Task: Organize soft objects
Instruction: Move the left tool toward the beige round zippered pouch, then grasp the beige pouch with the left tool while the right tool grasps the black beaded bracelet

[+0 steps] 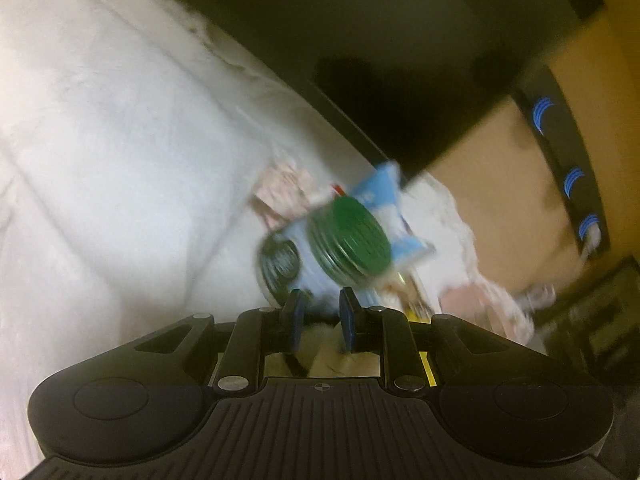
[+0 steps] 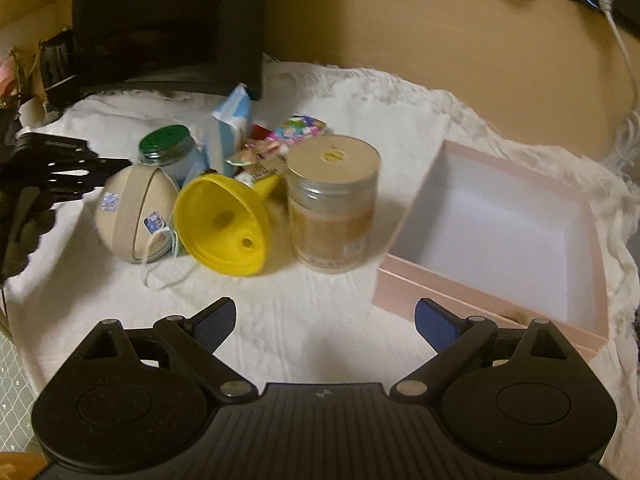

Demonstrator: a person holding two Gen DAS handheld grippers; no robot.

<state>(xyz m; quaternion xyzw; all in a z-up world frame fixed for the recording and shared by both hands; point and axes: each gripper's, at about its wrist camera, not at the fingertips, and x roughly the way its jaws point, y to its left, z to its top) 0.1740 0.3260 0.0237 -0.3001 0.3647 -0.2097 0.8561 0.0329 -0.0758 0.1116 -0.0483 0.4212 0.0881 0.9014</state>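
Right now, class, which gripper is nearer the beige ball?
Left. The left gripper is right at the beige ball, on its far side in the right wrist view; the right gripper hangs open over cloth, apart from it.

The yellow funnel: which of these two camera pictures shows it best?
The right wrist view. There the yellow funnel lies whole and fairly sharp on the white cloth, mouth toward the camera. The left wrist view is blurred and shows at most a yellow sliver past the gripper.

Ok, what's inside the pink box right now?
The pink box shows only its bare white floor. The strip behind its near wall is hidden.
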